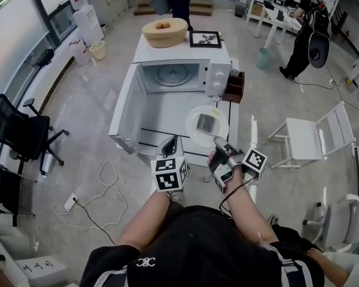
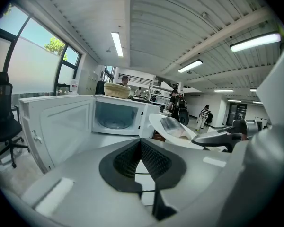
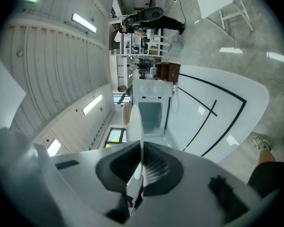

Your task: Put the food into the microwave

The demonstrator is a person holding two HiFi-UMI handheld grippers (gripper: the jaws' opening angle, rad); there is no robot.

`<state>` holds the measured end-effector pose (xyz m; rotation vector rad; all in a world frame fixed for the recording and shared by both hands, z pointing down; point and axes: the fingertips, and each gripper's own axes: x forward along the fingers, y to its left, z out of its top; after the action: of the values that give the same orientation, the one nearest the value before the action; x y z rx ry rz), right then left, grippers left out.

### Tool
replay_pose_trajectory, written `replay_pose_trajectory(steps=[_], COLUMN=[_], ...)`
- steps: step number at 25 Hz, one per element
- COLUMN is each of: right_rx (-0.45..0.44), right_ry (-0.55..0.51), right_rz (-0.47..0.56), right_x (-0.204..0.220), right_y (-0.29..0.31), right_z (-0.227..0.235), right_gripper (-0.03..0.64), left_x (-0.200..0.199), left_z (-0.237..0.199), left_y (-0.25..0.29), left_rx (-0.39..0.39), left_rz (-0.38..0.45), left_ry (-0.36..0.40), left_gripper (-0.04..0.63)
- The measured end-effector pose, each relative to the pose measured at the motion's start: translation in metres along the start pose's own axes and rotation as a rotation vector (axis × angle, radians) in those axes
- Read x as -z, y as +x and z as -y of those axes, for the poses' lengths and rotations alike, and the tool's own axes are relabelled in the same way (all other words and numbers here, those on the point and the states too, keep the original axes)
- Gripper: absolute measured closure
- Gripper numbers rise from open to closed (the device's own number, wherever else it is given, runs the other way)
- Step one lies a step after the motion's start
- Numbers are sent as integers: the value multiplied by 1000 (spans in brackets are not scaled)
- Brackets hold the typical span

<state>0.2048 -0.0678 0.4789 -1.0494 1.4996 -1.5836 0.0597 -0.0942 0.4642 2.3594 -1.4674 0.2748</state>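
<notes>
**Plate (image 1: 218, 115).** White and shallow, held in the air over the right half of the counter (image 1: 161, 130), between its near edge and the microwave. It is not yet inside.

**Food (image 1: 204, 123).** A flat greyish portion lying at the middle of the plate. I cannot tell whether it is wrapped.

**Right gripper (image 1: 217, 141).** Clamped on the plate's near rim, with the thin edge pinched between my two pads. This is the plate's only support.

**Left gripper (image 1: 171, 142).** Jaws together at the tips with nothing between them. It hangs over the counter's near edge, just left of the plate.

**Microwave (image 1: 182, 76).** Stands at the far end of the counter with its door (image 1: 127, 109) swung wide to the left. The cavity is open and the glass turntable (image 1: 172, 75) is bare.

**Small brown box (image 1: 234, 87).** Stands just beside the microwave's right side, near the plate's likely path.

**Handling notes for the step in hand, carrying the plate in:**
- A grip on one rim will, I judge, let the far side sag. I keep my wrist level and move slowly so the food does not slide.
- I aim straight at the cavity mouth, staying left of the box and right of the door.
- I lift the far rim over the sill before I advance.
- I set the plate down centred on the turntable, and only then ease my pads apart.
- My left gripper is free to steady the plate from below if it tips.
</notes>
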Motion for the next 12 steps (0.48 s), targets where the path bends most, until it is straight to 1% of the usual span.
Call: replay_pose_trajectory(steps=[5,9,12], right_rx=[18,22,35], right_ry=[-3,-4,5], right_rz=[11,11,11], right_x=[-14,-25,-31], right_y=[23,44,62], right_z=[2,1,5], right_gripper=[600,600,600], left_x=[-11,-11,-14], left_z=[-7,-19,-29], left_y=[16,33,49], left_rx=[6,2,13], left_rz=[5,-21,-36], left_ry=[-2,-19,-32], left_gripper=[586,586,586])
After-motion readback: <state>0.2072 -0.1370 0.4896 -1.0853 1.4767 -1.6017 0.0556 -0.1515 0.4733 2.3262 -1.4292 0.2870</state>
